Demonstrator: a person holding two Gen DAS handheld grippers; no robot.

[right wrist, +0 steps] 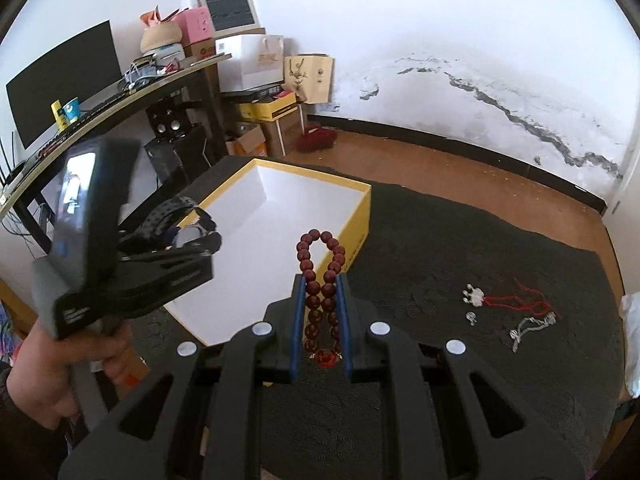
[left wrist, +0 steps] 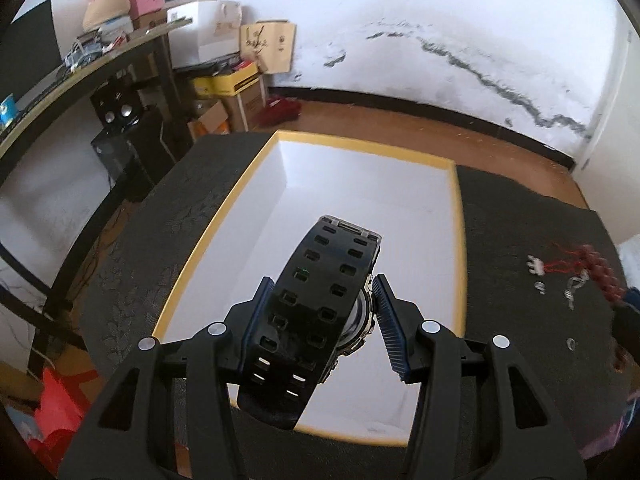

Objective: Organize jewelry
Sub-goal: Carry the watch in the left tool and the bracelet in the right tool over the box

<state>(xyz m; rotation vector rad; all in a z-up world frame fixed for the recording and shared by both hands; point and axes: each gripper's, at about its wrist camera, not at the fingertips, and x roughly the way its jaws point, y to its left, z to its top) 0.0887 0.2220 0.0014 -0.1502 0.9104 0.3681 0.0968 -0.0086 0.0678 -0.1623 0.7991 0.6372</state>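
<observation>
Two tongs loaded: left tongs [left wrist: 324,320] pinching black watch [left wrist: 316,304] above box [left wrist: 460,216]; right tongs [right wrist: 322,312] pressed onto red bead bracelet [right wrist: 320,276], beside box, near its right wall. Box interior bare, nothing stored yet. Left on surface [right wrist: 440,248], well right of box: silver charm [right wrist: 474,295] on red cord, chain [right wrist: 528,326], small bits.

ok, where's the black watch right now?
The black watch sits between the left hand-held gripper's pads, over the near end of the yellow-rimmed box in the left wrist view.

Black watch [left wrist: 320,312], red bead bracelet [right wrist: 322,280]
</observation>
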